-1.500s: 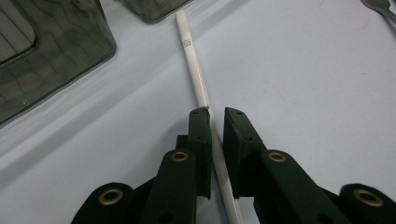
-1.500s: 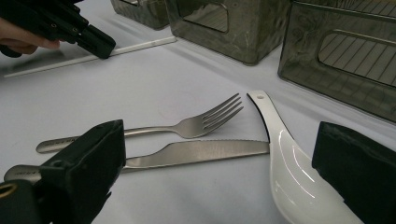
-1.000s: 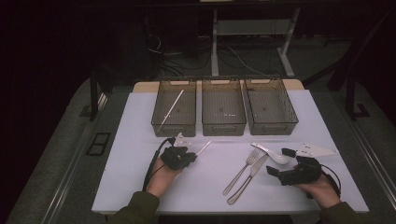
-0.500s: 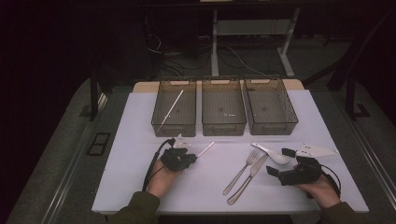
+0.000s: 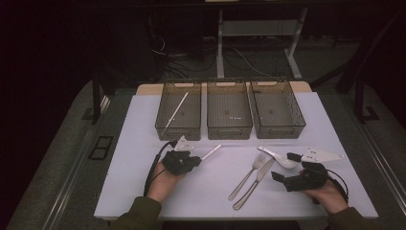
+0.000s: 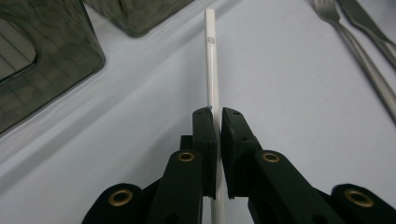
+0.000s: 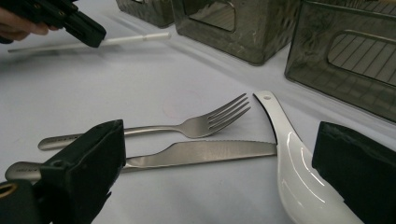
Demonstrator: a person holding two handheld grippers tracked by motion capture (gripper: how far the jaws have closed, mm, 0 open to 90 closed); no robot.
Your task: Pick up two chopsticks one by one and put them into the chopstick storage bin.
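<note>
A white stick [image 6: 211, 60] lies on the white table, and my left gripper [image 6: 218, 116] is shut on its near part. The high view has this gripper [image 5: 195, 160] left of centre, with the stick [image 5: 211, 152] poking out to the upper right. My right gripper [image 7: 219, 158] is wide open and low over the table. A white spoon [image 7: 294, 154] lies between its jaws, with the tips of a knife [image 7: 210, 153] and a fork [image 7: 187, 127]. From above, the right gripper [image 5: 285, 166] sits beside the spoon [image 5: 274, 155].
Three dark see-through bins stand in a row at the back: the left one [image 5: 165, 125] holds another white stick [image 5: 174, 112], beside the middle [image 5: 229, 130] and right one [image 5: 280, 130]. The fork [image 5: 246, 175] and knife [image 5: 253, 184] lie diagonally between my hands.
</note>
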